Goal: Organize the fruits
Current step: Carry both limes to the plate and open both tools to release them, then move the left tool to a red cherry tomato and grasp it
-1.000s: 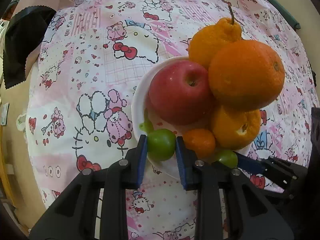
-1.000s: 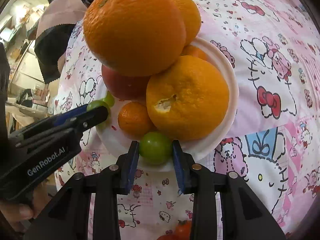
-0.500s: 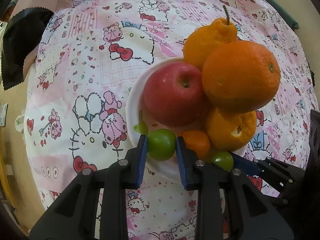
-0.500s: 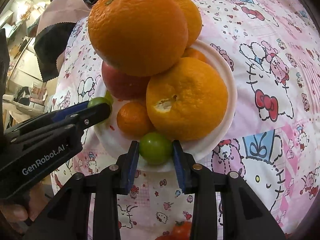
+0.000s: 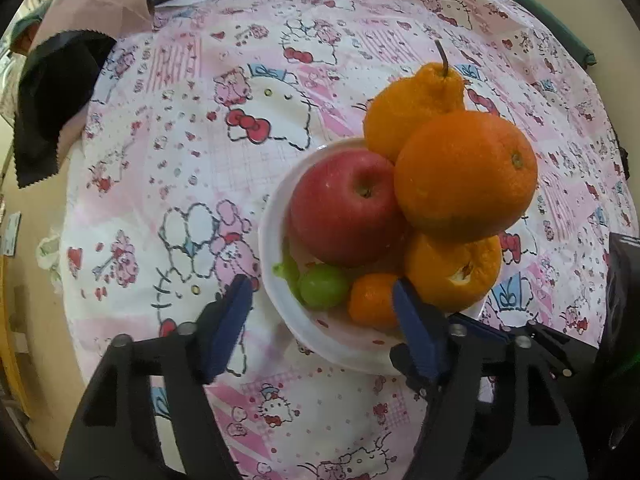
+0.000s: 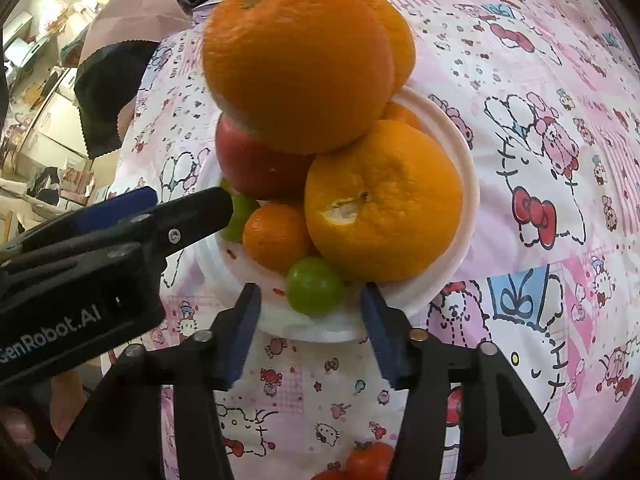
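Both my claws gape wide, gripping nothing: left gripper, right gripper. The white plate, frame centre, carries the piled fruit, each green plum included. Tomatoes at bottom edge remain, I judge.

Glossy red apple, printed cloth (matt) tablecloth

White plate piled with fruit, red apple, large orange topmost, stemmed dekopon behind, small tangerine, two green plums at near rim.
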Demonstrator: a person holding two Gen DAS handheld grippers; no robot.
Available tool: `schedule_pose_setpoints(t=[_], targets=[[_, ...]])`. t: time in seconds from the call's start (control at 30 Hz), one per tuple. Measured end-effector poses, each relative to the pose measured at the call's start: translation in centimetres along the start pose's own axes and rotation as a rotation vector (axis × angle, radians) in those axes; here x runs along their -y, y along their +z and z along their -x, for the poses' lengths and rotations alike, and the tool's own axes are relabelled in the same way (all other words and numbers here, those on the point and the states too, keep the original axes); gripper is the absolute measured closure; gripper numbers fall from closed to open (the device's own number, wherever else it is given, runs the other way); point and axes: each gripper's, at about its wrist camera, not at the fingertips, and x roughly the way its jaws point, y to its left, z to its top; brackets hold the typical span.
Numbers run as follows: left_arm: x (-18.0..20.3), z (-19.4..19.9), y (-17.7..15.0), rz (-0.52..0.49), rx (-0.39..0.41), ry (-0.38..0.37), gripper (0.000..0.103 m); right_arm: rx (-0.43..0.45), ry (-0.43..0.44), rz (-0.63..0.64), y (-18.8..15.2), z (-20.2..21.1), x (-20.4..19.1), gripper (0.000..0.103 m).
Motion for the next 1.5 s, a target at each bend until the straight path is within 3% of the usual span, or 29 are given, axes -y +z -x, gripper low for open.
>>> schedule_pose_setpoints(t=[0.07,0.2,0.87,1.23,1.5], targets=[[-0.3,0.2,0.0,0.013,0.007,-0.001,0.030,0.002,0.006,-0.002,0.0,0.1,-0.1,0.025],[-0.6,0.3,-0.1,0.035,0.003,-0.005,0.030,0.008,0.008,-0.021,0.2,0.5,0.1,0.016],[-1.7,5.6,-1.7,0.054,0.094,0.016,0.030,0.072,0.039,-0.113,-1.3,7.0,2.1,0.016],[-2.0,8.9,-5.9,0.045,0.124,0.067,0.030,0.103,0.018,-0.148,-3.0,13.6,5.3,0.016],[-0.7,9.0,-9.1,0.000,0.103,0.077,0.030,0.133,0.059,-0.331,-5.9,14.8,10.2,0.016]])
